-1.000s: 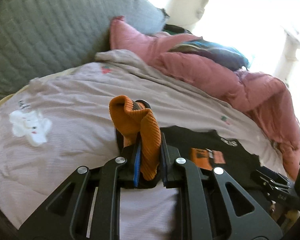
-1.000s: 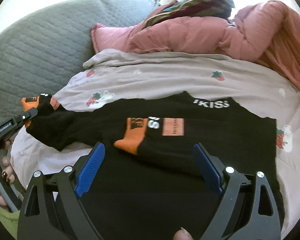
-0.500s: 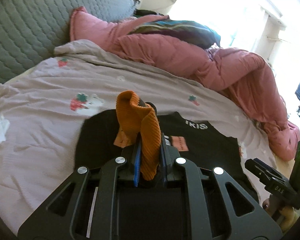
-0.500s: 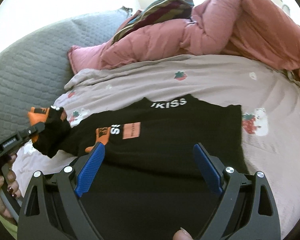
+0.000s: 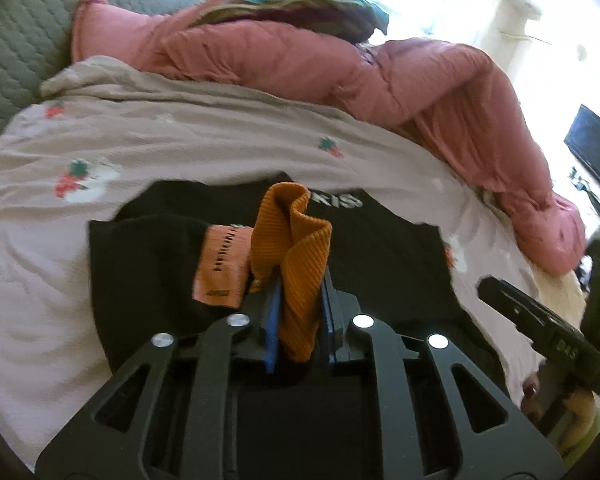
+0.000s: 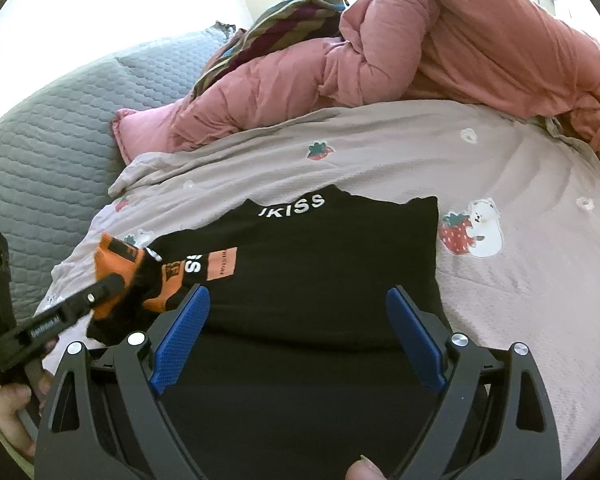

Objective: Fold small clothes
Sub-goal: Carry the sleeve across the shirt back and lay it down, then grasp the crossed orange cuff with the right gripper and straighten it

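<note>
A small black top (image 6: 324,264) with white lettering and orange patches lies flat on the bed sheet (image 6: 500,168); it also shows in the left wrist view (image 5: 380,264). My left gripper (image 5: 298,320) is shut on the orange ribbed cuff (image 5: 296,248) of its sleeve, held over the body of the top. From the right wrist view the left gripper (image 6: 104,286) holds that sleeve (image 6: 140,272) at the top's left edge. My right gripper (image 6: 296,340) is open and empty, low over the top's near part.
A pink quilt (image 6: 440,48) is bunched along the far side of the bed, with a striped cloth (image 6: 284,24) on it. A grey quilted headboard (image 6: 40,140) stands at the left. A dark screen (image 5: 592,152) is at the far right.
My left gripper has carried the orange cuff from the bare sheet at the left inward over the black top. My right gripper stays open over the top.
</note>
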`<state>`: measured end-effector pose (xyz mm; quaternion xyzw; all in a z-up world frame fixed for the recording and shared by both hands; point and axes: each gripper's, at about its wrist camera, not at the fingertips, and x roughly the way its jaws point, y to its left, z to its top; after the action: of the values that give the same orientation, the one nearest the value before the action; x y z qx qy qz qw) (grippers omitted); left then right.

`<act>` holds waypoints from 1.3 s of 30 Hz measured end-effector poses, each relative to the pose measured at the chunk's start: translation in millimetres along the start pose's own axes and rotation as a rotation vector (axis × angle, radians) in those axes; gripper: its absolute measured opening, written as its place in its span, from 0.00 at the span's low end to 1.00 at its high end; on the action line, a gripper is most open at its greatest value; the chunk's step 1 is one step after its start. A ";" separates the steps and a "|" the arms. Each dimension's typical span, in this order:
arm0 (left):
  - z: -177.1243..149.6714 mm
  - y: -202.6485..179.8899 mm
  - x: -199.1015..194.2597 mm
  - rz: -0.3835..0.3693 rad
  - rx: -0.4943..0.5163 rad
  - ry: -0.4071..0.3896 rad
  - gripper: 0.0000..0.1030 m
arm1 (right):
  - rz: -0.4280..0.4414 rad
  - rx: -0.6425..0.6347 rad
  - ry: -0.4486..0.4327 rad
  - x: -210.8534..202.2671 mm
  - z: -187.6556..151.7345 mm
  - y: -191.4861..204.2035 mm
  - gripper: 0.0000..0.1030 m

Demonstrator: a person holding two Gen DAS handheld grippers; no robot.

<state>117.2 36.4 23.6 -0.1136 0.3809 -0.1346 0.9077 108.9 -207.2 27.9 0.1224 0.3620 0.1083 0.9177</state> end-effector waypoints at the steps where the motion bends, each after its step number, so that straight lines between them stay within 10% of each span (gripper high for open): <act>1: -2.6 -1.7 2.6 -0.016 0.005 0.012 0.13 | -0.002 0.002 0.002 0.6 -0.2 -1.4 0.87; 9: -6.7 0.1 -3.6 -0.070 0.012 0.000 0.28 | 0.005 -0.005 0.036 10.8 -5.9 2.9 0.87; 17: -4.3 42.8 -10.2 0.163 -0.026 -0.056 0.30 | 0.103 -0.063 0.147 38.1 -24.1 44.5 0.87; 25: -6.7 71.6 -11.6 0.239 -0.060 -0.087 0.38 | 0.140 -0.070 0.263 78.6 -34.1 76.1 0.80; 32: -9.8 83.2 -12.6 0.249 -0.051 -0.117 0.44 | 0.125 -0.027 0.295 103.3 -32.5 77.2 0.62; 39: -10.7 91.0 -17.7 0.229 -0.061 -0.157 0.49 | 0.144 -0.069 0.276 105.6 -29.3 82.5 0.14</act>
<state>111.8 126.5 -0.1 -0.1071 0.3233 -0.0094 0.9402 155.0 -94.5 -35.2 0.1005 0.4709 0.2016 0.8529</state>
